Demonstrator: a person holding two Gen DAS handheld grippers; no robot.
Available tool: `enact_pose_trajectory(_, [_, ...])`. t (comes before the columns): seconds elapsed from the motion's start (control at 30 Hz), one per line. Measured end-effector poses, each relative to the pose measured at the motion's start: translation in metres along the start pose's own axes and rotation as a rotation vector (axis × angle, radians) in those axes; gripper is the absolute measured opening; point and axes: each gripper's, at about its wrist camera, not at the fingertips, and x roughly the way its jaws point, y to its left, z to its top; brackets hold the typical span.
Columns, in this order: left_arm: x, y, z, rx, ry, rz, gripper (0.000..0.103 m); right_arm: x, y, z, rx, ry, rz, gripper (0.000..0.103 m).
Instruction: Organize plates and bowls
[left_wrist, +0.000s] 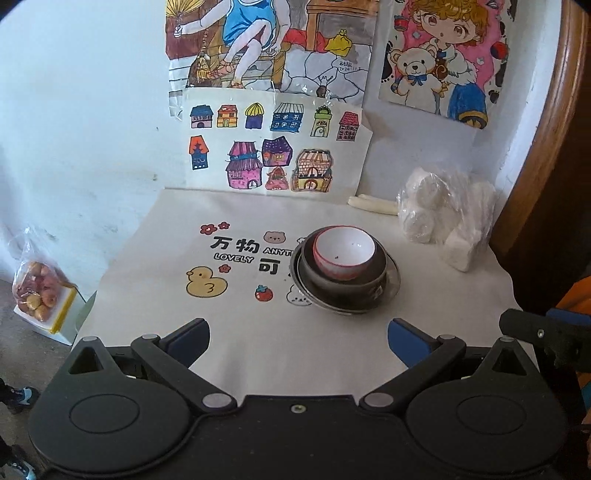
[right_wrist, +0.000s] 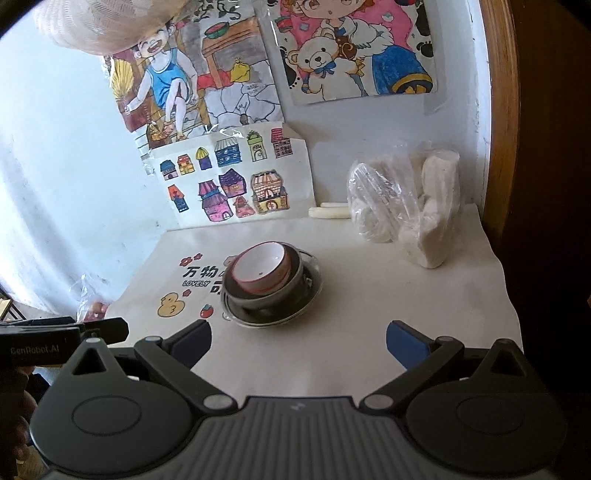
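Observation:
A small white bowl with a pink rim (left_wrist: 344, 252) sits nested in a dark grey bowl (left_wrist: 347, 286), which sits in a shallow metal plate (left_wrist: 394, 282). The stack stands on the cloth-covered table (left_wrist: 258, 350). It also shows in the right wrist view: white bowl (right_wrist: 260, 267), dark bowl (right_wrist: 291, 286), metal plate (right_wrist: 312, 295). My left gripper (left_wrist: 298, 338) is open and empty, back from the stack. My right gripper (right_wrist: 298, 339) is open and empty, also short of the stack.
A plastic bag of white buns (left_wrist: 447, 216) lies at the back right, by a wooden frame (left_wrist: 554, 129). Drawings (left_wrist: 273, 147) lean on the wall behind. A bag of fruit on a box (left_wrist: 40, 295) sits on the floor to the left.

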Motion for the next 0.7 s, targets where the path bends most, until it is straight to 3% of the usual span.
enact_pose_trajectory(0.7, [-0.015,0.057,-0.022,0.124,0.025,-0.12,0.102,-0.016,0.067,-0.048,0.035,0.026,-0.113,0.103])
